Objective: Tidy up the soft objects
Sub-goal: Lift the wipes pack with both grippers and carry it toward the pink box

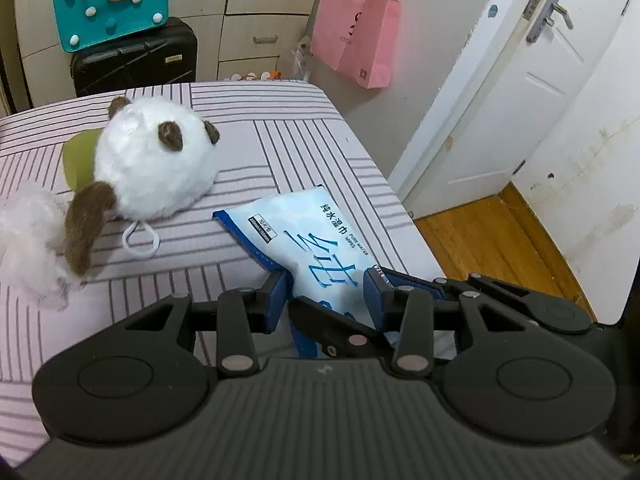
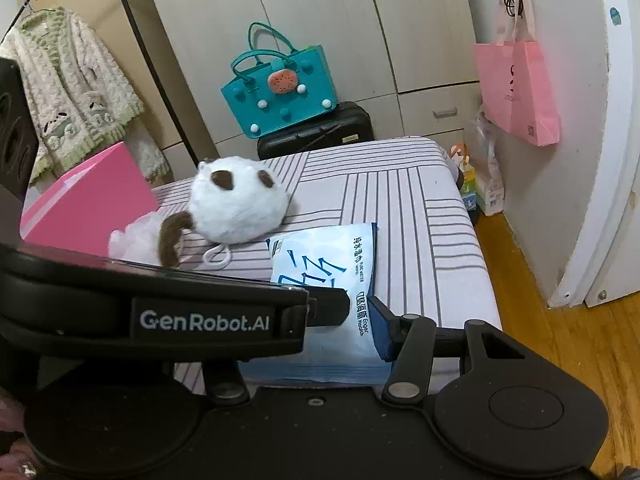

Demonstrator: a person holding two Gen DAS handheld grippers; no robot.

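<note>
A white and brown plush panda [image 1: 152, 160] lies on the striped bed [image 1: 320, 140], with a pale pink fluffy piece [image 1: 28, 236] at its left. It shows in the right wrist view too [image 2: 236, 204]. A blue and white pack of wet wipes [image 1: 316, 248] lies near the bed's front right corner. My left gripper [image 1: 326, 294] is open with its blue pads on either side of the pack's near end. My right gripper [image 2: 344, 320] is close behind the same pack [image 2: 324, 264]; the left gripper's body hides its left finger.
A pink box [image 2: 88, 200] stands on the bed at the left. A black suitcase [image 1: 132, 60] with a teal bag [image 1: 108, 4] on top stands beyond the bed by the wardrobe. A pink paper bag [image 1: 356, 36] hangs on the wall. A white door [image 1: 520, 80] and wooden floor [image 1: 500, 240] lie right.
</note>
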